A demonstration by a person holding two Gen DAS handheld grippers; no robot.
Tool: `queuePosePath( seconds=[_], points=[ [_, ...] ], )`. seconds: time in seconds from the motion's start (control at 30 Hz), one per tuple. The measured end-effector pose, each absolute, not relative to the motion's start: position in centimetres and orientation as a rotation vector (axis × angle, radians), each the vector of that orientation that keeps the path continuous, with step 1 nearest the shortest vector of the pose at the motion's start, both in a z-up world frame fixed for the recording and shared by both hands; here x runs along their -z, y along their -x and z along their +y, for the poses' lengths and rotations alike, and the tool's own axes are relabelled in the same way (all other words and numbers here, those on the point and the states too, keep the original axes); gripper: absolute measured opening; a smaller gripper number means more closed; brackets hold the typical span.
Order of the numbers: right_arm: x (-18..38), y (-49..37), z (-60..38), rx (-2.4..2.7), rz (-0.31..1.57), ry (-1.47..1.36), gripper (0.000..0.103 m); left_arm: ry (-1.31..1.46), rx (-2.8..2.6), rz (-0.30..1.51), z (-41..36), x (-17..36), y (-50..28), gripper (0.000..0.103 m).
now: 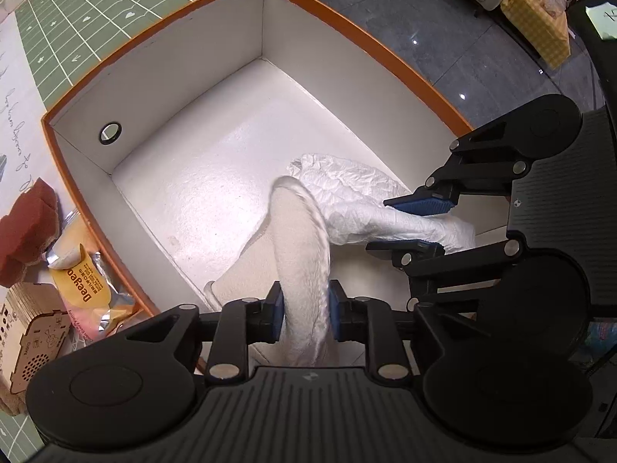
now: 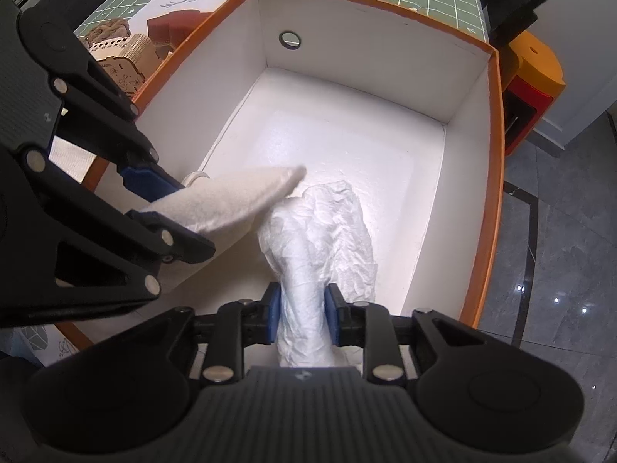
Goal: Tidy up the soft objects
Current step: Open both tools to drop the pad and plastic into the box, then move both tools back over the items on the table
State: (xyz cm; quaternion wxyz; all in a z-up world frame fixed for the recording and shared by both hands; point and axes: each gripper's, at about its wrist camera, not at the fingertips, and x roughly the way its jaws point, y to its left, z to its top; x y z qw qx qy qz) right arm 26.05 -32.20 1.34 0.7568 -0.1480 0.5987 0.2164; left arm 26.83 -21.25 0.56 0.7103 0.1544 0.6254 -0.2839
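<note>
— Two grippers over the box, each gripping something soft?

— Yes. The left gripper pinches a cream cloth; the right gripper clamps a crinkled white tissue.

— Where do they hang?

— Both dangle inside the box, touching, tips near its white floor. A sponge and packet lie outside.

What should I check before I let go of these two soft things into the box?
1. Left gripper shut on the beige cloth: ok.
2. Right gripper shut on the crinkled white wrap: ok.
3. Both items over the orange box opening: ok.
4. Box floor free where they will drop: ok.
5. The two items apart from each other: cannot tell, they overlap in both views.
6. Snack packet lying outside the box: ok.
</note>
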Motion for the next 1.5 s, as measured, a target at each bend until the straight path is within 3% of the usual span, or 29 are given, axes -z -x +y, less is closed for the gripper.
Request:
queuePosePath(
  seconds=[0.2, 0.83, 1.03, 1.2, 1.3, 1.33, 1.5],
  points=[
    [-3.1, -25.3, -31.6, -0.457, 1.282, 0.339, 0.040, -0.320, 0.634, 1.350, -20.1, -1.4, -26.4, 0.029],
    [-10.5, -18.1, -23.7, -0.543, 1.066, 0.385, 0.049, -0.210, 0.614, 1.059, -9.8, -9.4, -18.2, 0.031],
    [-9.6, -15.9, -18.7, -0.668, 1.034, 0.394, 0.050, -0.171, 0.490, 0.982, -5.0, -8.8, -15.7, 0.031],
    [-7.9, -14.7, -15.8, -0.748, 1.008, 0.361, 0.057, -0.099, 0.397, 0.954, -1.4, -6.9, -13.6, 0.033],
    [-6.1, -14.3, -14.6, -0.755, 1.002, 0.356, 0.062, 0.014, 0.354, 0.942, 0.7, -5.0, -12.4, 0.044],
    [-5.5, -14.3, -14.4, -0.755, 1.007, 0.357, 0.062, 0.061, 0.341, 0.933, 1.4, -4.4, -12.0, 0.053],
    [-3.2, -14.4, -13.9, -0.738, 1.003, 0.353, 0.064, 0.274, 0.229, 0.917, 3.9, -1.0, -10.7, 0.056]
  ],
)
